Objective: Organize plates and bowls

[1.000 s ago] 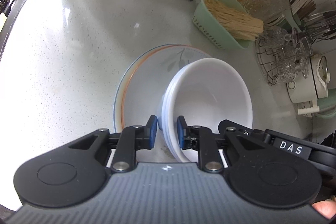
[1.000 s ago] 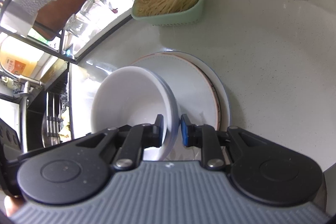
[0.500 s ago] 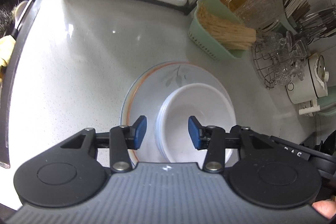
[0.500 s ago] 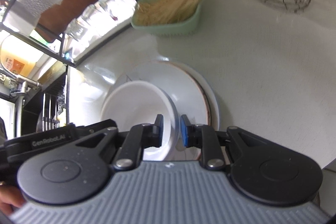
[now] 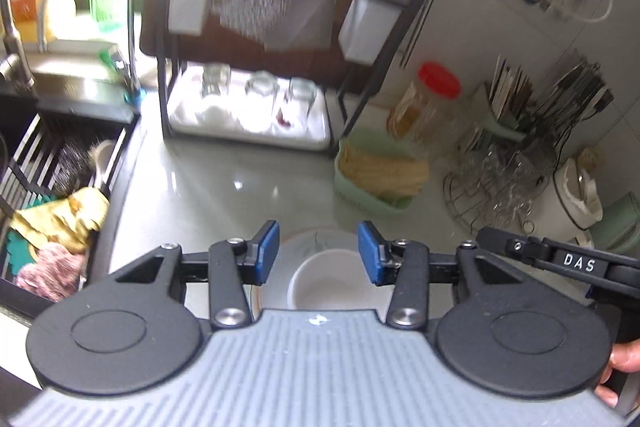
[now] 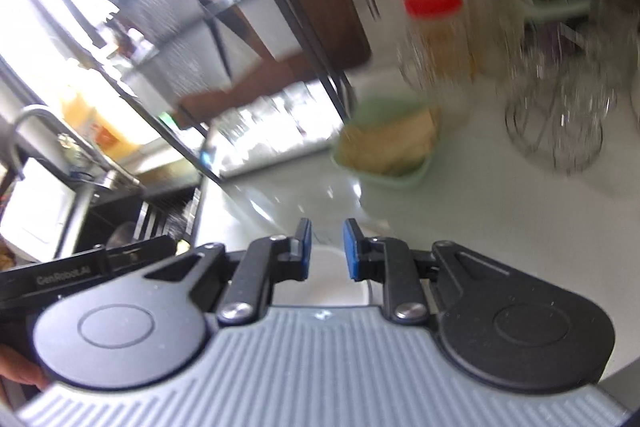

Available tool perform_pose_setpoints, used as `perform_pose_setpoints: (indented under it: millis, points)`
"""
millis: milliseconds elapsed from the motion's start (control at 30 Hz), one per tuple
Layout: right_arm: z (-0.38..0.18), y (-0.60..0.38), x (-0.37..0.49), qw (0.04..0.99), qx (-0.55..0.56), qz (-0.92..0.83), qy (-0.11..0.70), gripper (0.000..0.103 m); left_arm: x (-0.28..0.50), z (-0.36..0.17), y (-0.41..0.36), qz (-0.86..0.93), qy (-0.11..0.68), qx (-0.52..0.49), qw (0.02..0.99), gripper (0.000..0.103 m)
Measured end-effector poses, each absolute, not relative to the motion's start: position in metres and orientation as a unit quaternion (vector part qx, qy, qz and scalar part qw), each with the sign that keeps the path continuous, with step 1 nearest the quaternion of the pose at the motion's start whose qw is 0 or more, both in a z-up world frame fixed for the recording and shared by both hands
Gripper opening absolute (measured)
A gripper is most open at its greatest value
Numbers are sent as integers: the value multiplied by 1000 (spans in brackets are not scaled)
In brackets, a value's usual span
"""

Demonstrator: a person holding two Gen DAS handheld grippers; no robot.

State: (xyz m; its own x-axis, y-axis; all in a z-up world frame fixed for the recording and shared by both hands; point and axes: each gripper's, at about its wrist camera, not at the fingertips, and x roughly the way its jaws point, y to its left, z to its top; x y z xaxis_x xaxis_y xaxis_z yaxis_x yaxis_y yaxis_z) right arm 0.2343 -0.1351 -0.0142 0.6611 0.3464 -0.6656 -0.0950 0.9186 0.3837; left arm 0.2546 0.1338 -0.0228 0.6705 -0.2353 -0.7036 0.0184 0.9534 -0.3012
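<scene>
A stack of white bowls [image 5: 328,287] rests on a stack of plates [image 5: 312,239], the top plate bearing a leaf pattern, on the pale counter. My left gripper [image 5: 319,253] hangs well above them, open, with nothing between its blue pads. In the right wrist view the white bowls [image 6: 332,281] show below my right gripper [image 6: 328,249]. Its jaws stand a narrow gap apart and hold nothing. The right gripper's black body [image 5: 560,259] juts in at the right of the left wrist view. Both views are blurred.
A black dish rack [image 5: 256,131] with upturned glasses stands at the back. A green basket of chopsticks [image 5: 376,175], a red-lidded jar [image 5: 436,95] and a wire rack of glassware [image 5: 492,183] line the right. The sink [image 5: 48,163] with cloths lies left.
Both grippers have risen away from the bowls. The left jaws opened off the bowls' rim, and the rim left the right jaws. The bowls now sit flat on the plates.
</scene>
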Motion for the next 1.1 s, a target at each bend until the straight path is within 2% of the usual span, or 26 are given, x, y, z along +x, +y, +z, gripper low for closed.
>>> perform_pose_setpoints:
  millis: [300, 667, 733, 833, 900, 933, 1000, 1033, 1100]
  points:
    - [51, -157, 172, 931, 134, 171, 293, 22, 168, 37, 112, -44, 330, -114, 936, 50]
    - [56, -190, 87, 945, 109, 179, 252, 22, 64, 39, 66, -25, 307, -109, 945, 51]
    - [51, -194, 72, 946, 104, 179, 250, 22, 48, 35, 59, -18, 307, -109, 945, 55]
    - [41, -200, 55, 945, 95, 178, 258, 22, 26, 29, 51, -3, 309, -110, 945, 67]
    - [33, -205, 43, 944, 94, 177, 264, 34, 11, 25, 46, 10, 314, -108, 943, 79]
    - [29, -208, 37, 944, 93, 176, 264, 49, 5, 23, 44, 12, 315, -107, 943, 82]
    - [24, -213, 26, 945, 97, 176, 257, 66, -7, 19, 42, 14, 314, -106, 943, 89]
    - [22, -216, 21, 946, 97, 176, 254, 73, -13, 17, 42, 16, 314, -108, 943, 90]
    - [17, -217, 12, 948, 91, 176, 251, 80, -23, 12, 42, 21, 318, -113, 941, 93]
